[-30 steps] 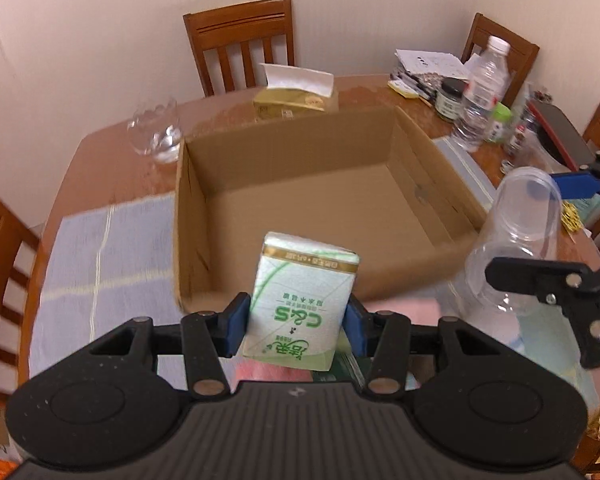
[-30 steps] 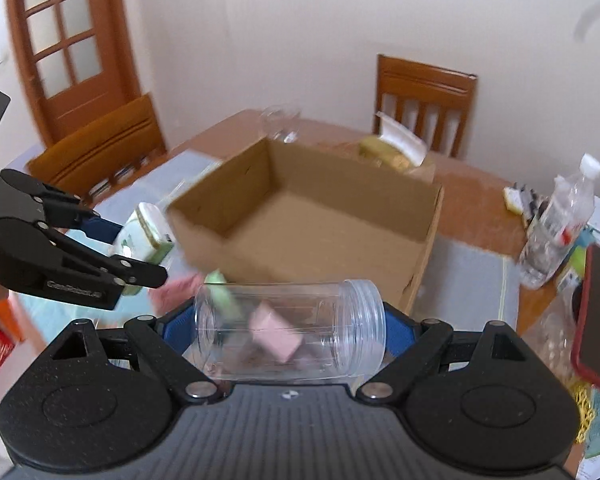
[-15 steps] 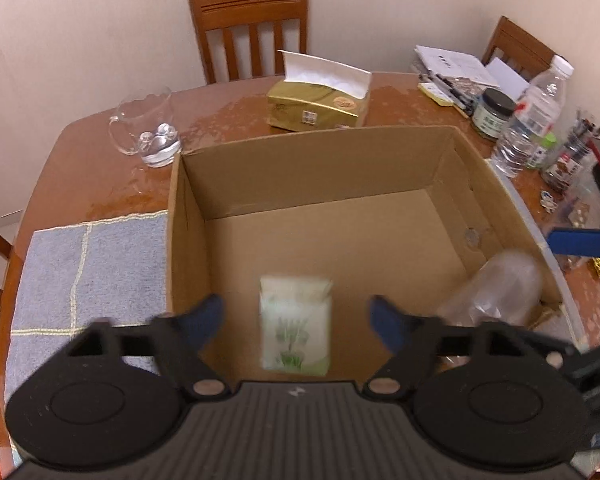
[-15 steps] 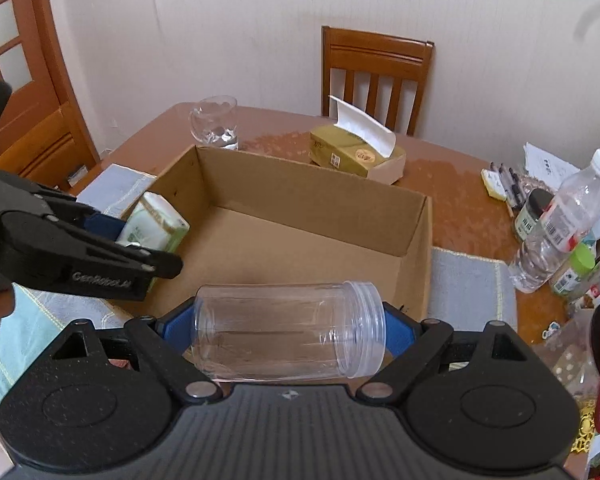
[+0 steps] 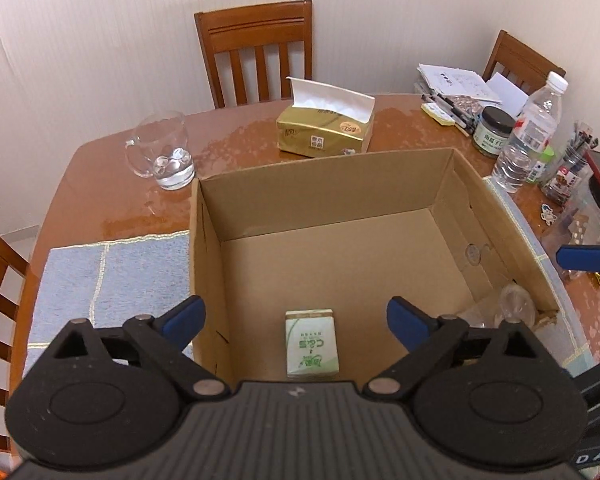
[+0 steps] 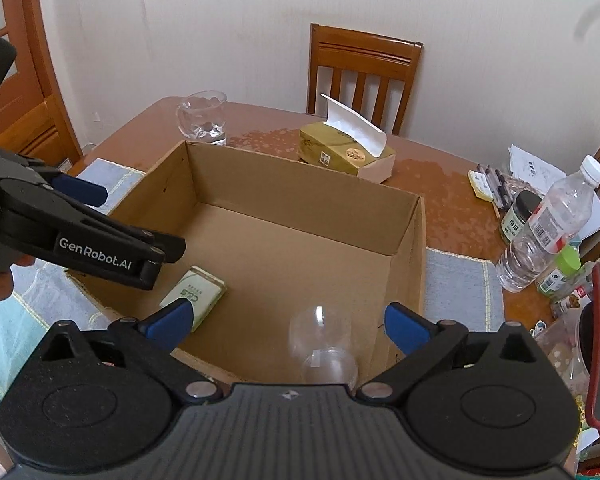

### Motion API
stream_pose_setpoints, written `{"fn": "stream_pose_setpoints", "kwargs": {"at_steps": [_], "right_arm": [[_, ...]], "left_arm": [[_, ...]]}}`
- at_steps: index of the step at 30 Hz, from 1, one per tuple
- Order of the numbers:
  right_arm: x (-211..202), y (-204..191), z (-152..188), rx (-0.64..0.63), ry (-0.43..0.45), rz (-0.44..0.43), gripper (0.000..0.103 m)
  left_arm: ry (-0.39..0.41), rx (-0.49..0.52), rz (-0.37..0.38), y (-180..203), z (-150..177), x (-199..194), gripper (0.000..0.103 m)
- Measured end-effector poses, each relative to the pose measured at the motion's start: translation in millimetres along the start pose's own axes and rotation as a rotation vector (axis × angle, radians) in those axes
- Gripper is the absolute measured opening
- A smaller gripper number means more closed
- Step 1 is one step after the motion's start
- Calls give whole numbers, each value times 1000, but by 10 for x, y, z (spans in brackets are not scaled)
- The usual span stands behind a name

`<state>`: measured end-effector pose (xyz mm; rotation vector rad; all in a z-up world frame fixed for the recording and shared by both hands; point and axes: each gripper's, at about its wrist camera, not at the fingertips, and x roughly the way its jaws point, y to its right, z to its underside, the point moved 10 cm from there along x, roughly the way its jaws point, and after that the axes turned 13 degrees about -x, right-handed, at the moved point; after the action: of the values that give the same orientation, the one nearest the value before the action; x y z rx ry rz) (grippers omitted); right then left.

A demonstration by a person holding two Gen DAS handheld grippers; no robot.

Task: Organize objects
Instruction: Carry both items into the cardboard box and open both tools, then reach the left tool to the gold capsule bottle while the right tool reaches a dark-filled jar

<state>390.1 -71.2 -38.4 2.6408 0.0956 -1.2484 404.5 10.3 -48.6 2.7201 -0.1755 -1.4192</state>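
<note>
Now both tongs have just been opening: left tongs [image 5: 296, 314] and right tongs [image 6: 288, 322] gape empty above the cardboard box [image 5: 440, 184], tissue pack [image 5: 311, 342] and clear jar [image 6: 326, 344] lying inside.

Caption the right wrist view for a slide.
Open right tongs above a cardboard box holding a clear plastic jar and a green tissue pack; left tongs alongside.

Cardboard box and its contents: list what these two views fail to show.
- Clear jar: right wrist view, lower end hidden behind the gripper body; left wrist view, only a faint glint.
- Tissue pack: small print too small to read.
- Cardboard box: near wall hidden by the gripper body in both views.
</note>
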Motion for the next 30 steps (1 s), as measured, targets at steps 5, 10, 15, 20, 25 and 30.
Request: {"fn": "stream_pose_setpoints", "kwargs": {"at_steps": [5, 10, 15, 20, 25, 30], "right_arm": [[-101, -39, 76, -7, 7, -16, 103], [-238, -62, 206, -31, 27, -46, 103], [-403, -98, 407, -51, 53, -81, 103], [-522, -154, 651, -58, 64, -111, 103], [-616, -200, 869, -64, 80, -118, 103], [-677, -238, 1078, -74, 77, -104, 103]], "left_arm": [[30, -6, -23, 13, 99, -224, 98], [59, -38, -71, -38, 293, -444, 100], [64, -82, -122, -122, 599, -588, 100], [67, -139, -194, -279, 933, -697, 100], [24, -225, -246, -459, 1324, -681, 100], [-33, -291, -286, -572, 1651, -567, 100]]}}
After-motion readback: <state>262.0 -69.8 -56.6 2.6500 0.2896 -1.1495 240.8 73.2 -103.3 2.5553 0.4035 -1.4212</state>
